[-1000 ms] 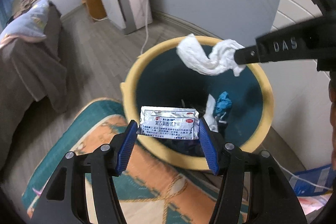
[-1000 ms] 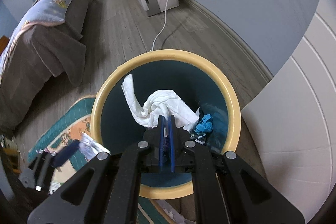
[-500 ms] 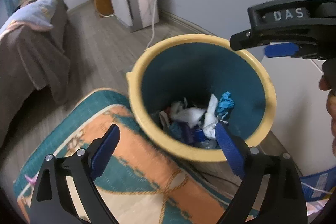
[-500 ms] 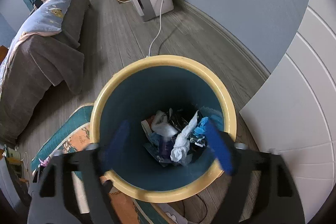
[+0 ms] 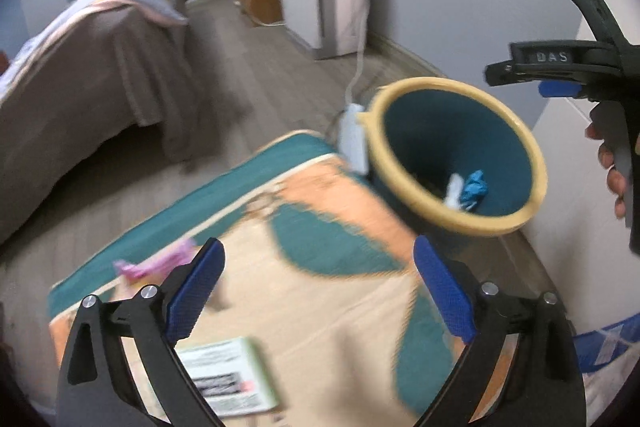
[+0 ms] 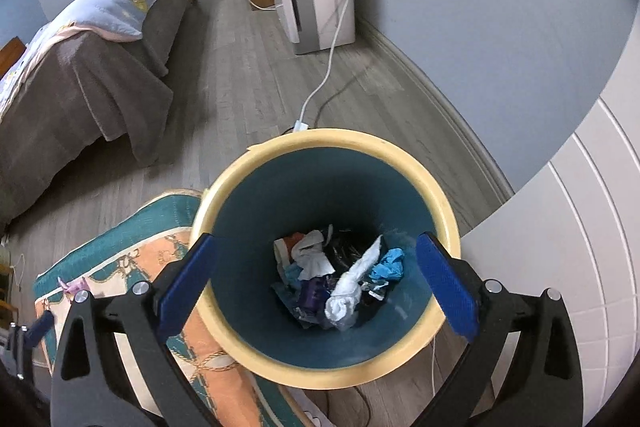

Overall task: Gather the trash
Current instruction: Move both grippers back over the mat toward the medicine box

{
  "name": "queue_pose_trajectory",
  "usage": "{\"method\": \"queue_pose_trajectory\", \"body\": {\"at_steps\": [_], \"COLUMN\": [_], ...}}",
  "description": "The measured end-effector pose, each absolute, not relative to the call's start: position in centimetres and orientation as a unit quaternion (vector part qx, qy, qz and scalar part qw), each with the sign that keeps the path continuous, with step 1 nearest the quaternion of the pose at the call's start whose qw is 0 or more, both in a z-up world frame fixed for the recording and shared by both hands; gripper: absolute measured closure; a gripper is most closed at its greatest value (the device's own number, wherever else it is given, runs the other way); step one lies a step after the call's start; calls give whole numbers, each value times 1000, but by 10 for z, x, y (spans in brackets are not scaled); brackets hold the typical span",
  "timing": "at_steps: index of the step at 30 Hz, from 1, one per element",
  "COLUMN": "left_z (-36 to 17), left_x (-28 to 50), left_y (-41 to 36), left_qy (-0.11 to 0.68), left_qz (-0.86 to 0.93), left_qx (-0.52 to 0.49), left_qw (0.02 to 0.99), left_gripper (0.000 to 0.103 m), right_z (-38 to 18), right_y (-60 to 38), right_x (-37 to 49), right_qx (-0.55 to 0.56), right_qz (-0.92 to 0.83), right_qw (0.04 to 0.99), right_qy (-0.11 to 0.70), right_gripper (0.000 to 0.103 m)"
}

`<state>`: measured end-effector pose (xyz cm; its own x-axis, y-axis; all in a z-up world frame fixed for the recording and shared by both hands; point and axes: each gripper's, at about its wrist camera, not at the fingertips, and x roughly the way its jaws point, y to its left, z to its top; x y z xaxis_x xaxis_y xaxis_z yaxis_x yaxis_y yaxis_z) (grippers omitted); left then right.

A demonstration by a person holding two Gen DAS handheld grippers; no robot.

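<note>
The view from the left gripper [image 5: 318, 291] had been swung off the bin [image 6: 420, 183] and onto the patterned rug [image 5: 320, 307], whereas a second earlier the bin had been centred between its blue pads. The bin was now seen up and to the right of that gripper, standing on the wooden floor [image 6: 248, 99] at the rug's edge. The silver medicine sachet that had been held between the left pads a second ago was no longer there; the jaws had just been opening and were spread wide with nothing between them. The white tissue [image 6: 350, 287], which had been pinched in the right gripper [image 6: 316, 285] a second before, was found lying among the trash in the bottom of the bin beside a crumpled blue scrap [image 6: 388, 265]. The right jaws, too, had just been opening and stood wide apart, empty, above the bin's mouth.

The left view was smeared by motion. A printed white-and-green packet [image 5: 228, 379] on the rug was partly covered by the left finger, and its text could not be read. A pink item [image 5: 160, 263] further off on the rug could not be identified. The sachet could not be picked out with certainty among the heaped trash. The hand [image 5: 612, 163] on the right gripper's handle was cut off at the frame edge.
</note>
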<state>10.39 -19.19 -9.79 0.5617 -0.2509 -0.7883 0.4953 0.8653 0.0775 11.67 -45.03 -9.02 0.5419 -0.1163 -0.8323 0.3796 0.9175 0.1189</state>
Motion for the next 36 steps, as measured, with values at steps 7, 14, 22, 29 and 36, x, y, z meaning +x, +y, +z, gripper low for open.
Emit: {"method": "queue_pose_trajectory", "body": {"at_steps": [7, 14, 22, 29, 36], "left_z": [-77, -69, -72, -73, -75], "left_x": [99, 78, 77, 80, 88], "left_y": [-117, -55, -3, 37, 62], "left_qy": [427, 430, 434, 437, 447], "left_qz": [-160, -123, -80, -53, -55], "left_qx": [133, 108, 79, 61, 60], "left_qw": [880, 888, 894, 896, 891], "left_gripper": [8, 7, 7, 7, 7], "right_z": [-74, -78, -95, -114, -143], "right_y": [-417, -361, -274, -204, -144], "right_x": [125, 136, 139, 132, 126], "right_qx": [118, 67, -33, -95, -141], "right_qz": [-116, -35, 63, 134, 198], "right_qw": [881, 886, 871, 852, 819], "right_qy": [443, 458, 486, 498, 519], "right_gripper": [6, 6, 6, 6, 6]}}
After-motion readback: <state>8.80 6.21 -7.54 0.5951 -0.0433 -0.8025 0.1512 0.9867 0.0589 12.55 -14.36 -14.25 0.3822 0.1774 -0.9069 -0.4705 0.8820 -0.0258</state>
